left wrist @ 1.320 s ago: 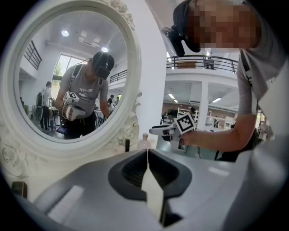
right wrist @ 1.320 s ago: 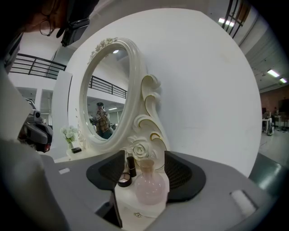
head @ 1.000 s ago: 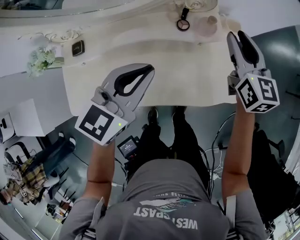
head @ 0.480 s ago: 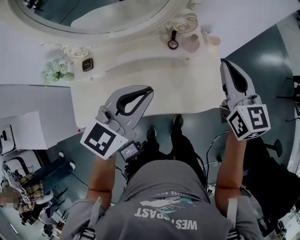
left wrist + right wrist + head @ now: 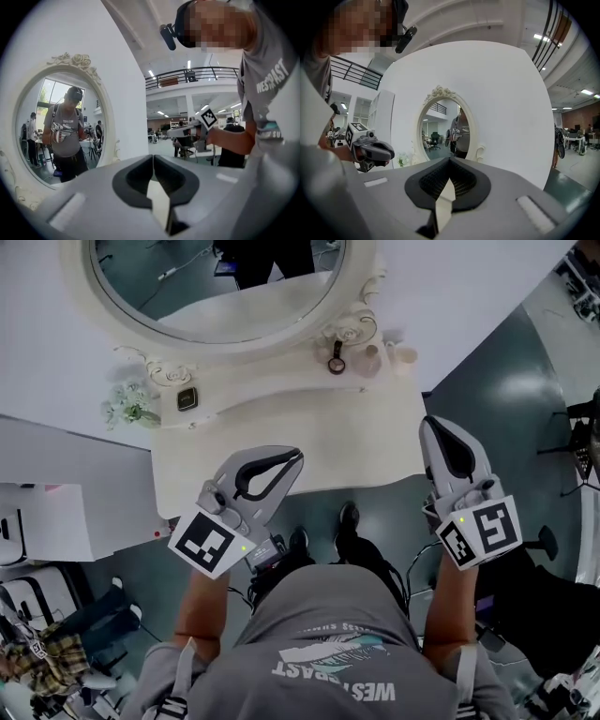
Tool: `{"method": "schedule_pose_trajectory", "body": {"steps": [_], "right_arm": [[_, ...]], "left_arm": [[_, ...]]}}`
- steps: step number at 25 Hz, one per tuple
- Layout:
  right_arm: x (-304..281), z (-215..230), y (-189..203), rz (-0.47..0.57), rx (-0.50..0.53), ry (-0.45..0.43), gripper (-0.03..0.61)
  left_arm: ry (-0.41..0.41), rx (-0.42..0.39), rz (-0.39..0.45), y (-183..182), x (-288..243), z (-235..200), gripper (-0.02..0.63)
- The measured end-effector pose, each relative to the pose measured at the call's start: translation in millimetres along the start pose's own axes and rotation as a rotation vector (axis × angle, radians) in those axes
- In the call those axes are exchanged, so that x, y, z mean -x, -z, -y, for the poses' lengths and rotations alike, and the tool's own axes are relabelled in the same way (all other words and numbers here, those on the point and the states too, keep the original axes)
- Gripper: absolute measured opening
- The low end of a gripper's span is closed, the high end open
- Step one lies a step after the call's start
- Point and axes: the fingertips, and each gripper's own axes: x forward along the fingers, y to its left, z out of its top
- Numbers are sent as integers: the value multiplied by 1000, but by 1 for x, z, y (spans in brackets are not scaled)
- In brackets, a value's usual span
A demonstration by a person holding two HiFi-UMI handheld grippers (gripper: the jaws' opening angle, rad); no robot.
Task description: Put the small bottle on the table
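Observation:
A small pale pink bottle (image 5: 371, 360) stands at the back of the white dressing table (image 5: 281, 423), below the oval mirror (image 5: 220, 282). Another small pale item (image 5: 404, 353) is just right of it. My left gripper (image 5: 295, 457) hangs over the table's front edge, shut and empty; in the left gripper view its jaws (image 5: 152, 158) meet. My right gripper (image 5: 429, 423) is off the table's right front corner, also shut with nothing in it (image 5: 450, 161). Both are well short of the bottle.
A black ring-shaped item (image 5: 336, 360) stands left of the bottle. A small dark square object (image 5: 187, 399) and a bunch of pale flowers (image 5: 131, 409) sit at the table's left end. A white cabinet (image 5: 56, 493) stands left of the table. Cables lie on the floor by my feet.
Both grippers have drawn back from the table toward my body and risen. The right gripper's jaws were apart a second ago and now are together, with nothing between them.

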Motion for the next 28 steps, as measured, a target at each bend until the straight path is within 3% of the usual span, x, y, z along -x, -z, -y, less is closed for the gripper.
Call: {"method": "schedule_pose_trajectory", "body": {"steps": [10, 28], "right_arm": [[47, -49, -23, 2, 56, 7, 0], [92, -97, -15, -23, 50, 46, 0]], "left_arm": [[11, -33, 51, -24, 39, 19, 9], [64, -41, 68, -20, 80, 49, 8]]}}
